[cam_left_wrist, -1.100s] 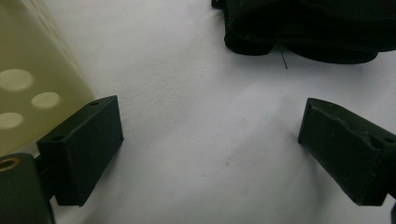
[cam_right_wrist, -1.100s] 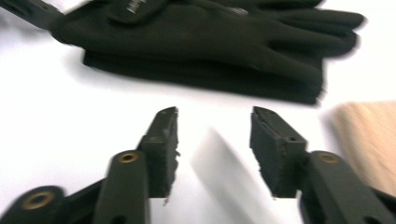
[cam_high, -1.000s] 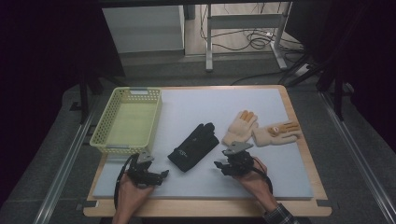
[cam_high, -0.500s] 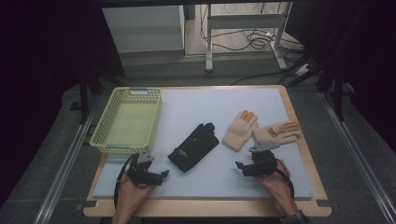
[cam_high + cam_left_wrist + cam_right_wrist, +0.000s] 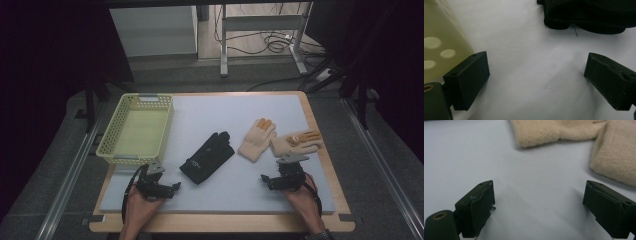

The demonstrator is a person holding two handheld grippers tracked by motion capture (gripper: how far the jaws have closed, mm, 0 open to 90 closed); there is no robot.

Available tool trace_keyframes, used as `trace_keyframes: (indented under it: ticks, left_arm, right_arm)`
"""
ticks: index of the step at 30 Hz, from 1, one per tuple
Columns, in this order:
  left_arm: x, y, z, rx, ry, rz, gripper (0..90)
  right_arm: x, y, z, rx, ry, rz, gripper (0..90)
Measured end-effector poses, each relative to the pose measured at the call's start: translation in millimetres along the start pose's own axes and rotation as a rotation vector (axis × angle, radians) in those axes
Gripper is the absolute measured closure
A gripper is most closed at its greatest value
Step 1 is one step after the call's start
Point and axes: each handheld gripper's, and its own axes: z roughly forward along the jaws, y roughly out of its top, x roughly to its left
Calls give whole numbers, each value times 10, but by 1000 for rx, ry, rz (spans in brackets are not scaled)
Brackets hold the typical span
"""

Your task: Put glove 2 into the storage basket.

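Surface (image 5: 210,115): pale mat on a wooden top, dark room behind.
Right tool (image 5: 270,181): jaws just spread wide, nothing between them, near two cream gloves (image 5: 257,139).
Left tool (image 5: 170,189): spread wide, bare.
Black glove (image 5: 207,156): middle.
Basket (image 5: 136,131): left.

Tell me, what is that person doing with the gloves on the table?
A person sits at a table covered by a pale mat, holding a two-jaw gripper in each hand. The right gripper has just been opening its jaws, nothing between them, and sits just in front of two cream knitted gloves with orange fingertips. The left gripper is open too, near a black fabric glove. A pale yellow plastic basket stands at the left with no glove in it yet.
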Motion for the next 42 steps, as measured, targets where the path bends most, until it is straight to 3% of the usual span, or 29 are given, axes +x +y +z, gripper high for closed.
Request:
trace_keyframes:
  ticks: [6,10,16,21,26,31,38,42]
  left_arm:
    - [-8,5,-9,1,-2,4,68]
    - [-34,56,-39,-5,-58,2,59]
    - [-186,273,-48,20,-94,62,5]
    - [-301,557,2,29,-118,110,0]
    - [-356,849,143,44,-124,131,0]
    - [-390,1067,408,86,-124,141,0]
    - [-441,1165,737,132,-97,152,0]
    - [-380,1166,833,147,-90,148,0]
  right_arm:
    - [-2,-4,2,-3,-1,-4,100]
    - [-2,-5,2,-4,-1,-4,100]
    - [-1,-6,1,-4,-1,-4,100]
    - [-1,-7,2,-4,-2,-5,100]
    - [-1,-7,2,-5,-2,-5,100]
    - [-1,-8,1,-5,-2,-4,100]
    - [-1,-8,1,-5,-2,-5,100]
    - [-1,-8,0,-5,-3,-6,101]
